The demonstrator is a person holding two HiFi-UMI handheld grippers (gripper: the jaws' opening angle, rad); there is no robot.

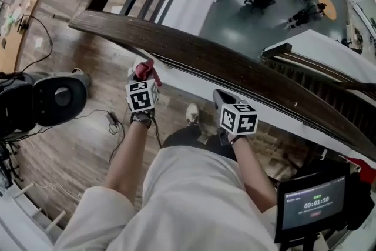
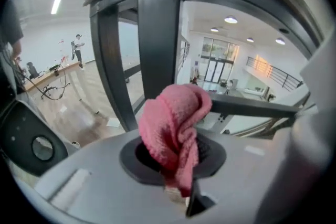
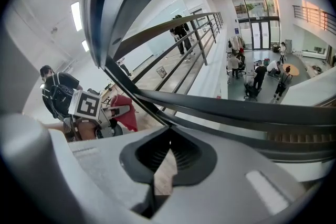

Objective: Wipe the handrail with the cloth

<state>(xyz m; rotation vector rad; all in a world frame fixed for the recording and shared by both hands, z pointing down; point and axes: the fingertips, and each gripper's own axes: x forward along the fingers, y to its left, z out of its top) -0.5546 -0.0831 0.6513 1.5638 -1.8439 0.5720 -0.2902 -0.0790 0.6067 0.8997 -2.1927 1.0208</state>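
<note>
The dark wooden handrail (image 1: 194, 51) ran slantwise from far left to near right, just above and beyond the crumpled pink terry cloth (image 2: 176, 123). The left gripper (image 1: 143, 74) pinched that cloth under the rail. The right gripper (image 1: 222, 97), jaws together and empty, hung further right.

top (image 1: 188, 203): cream, short sleeves
trousers (image 1: 187, 137): dark
shoe (image 1: 192, 114): pale
left tongs (image 1: 142, 74): grey, black-and-white marker cube
right tongs (image 1: 221, 97): same
</note>
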